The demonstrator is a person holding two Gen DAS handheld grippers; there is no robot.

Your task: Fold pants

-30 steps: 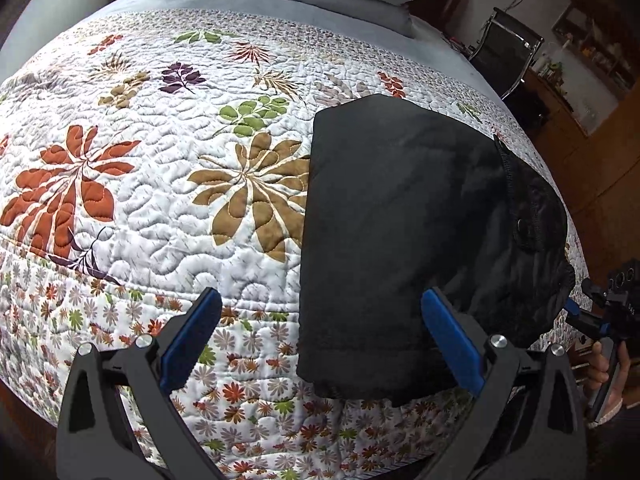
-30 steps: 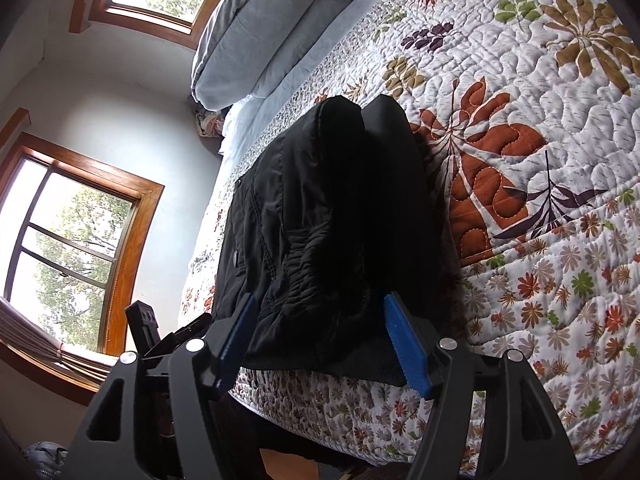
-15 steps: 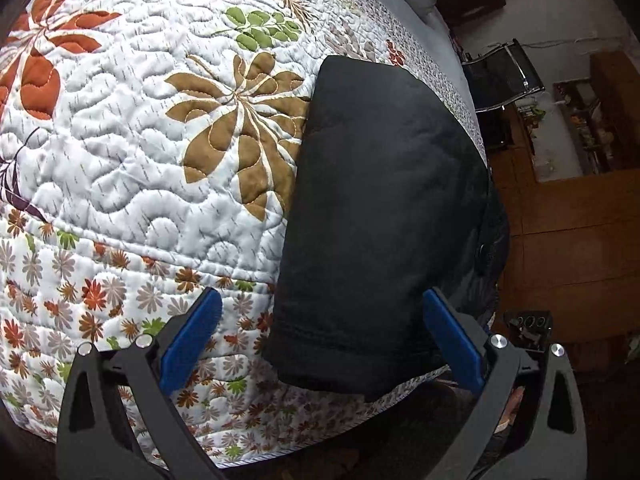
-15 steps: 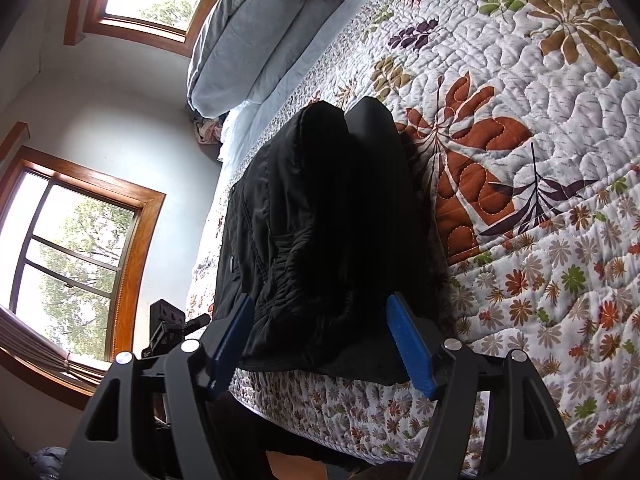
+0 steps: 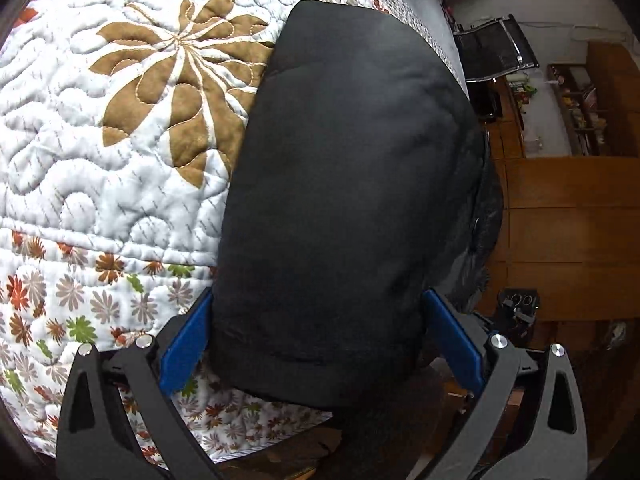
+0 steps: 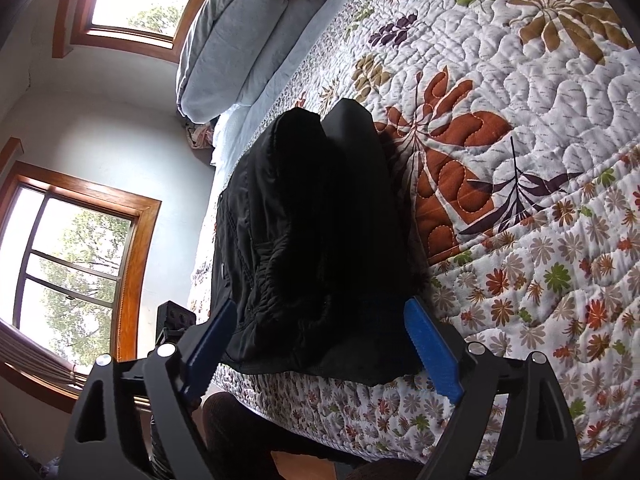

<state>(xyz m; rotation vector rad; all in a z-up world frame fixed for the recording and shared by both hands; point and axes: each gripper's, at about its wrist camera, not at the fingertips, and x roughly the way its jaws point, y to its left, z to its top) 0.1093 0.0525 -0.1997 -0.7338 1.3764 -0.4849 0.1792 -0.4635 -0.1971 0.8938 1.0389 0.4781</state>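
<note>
Black folded pants (image 5: 352, 160) lie on the flowered quilt (image 5: 120, 160), near its edge, with their near end hanging slightly over. My left gripper (image 5: 318, 296) is open, its blue pads (image 5: 188, 340) standing either side of that near end, close against the cloth. In the right wrist view the pants (image 6: 320, 208) are a dark, rumpled bundle with the gathered waistband end nearest. My right gripper (image 6: 320, 306) is open and its jaws are opening wider, with the waistband end between the pads and not pressed.
The quilt (image 6: 520, 120) spreads wide to one side of the pants. Grey pillows (image 6: 232, 40) lie at the head of the bed, under wood-framed windows (image 6: 80, 260). Past the bed's edge are a wooden floor (image 5: 560, 220) and a black chair (image 5: 496, 48).
The left gripper has sunk and tipped down toward the pants, so its pads now straddle their near end. The right gripper's jaws have widened; it has stayed in place.
</note>
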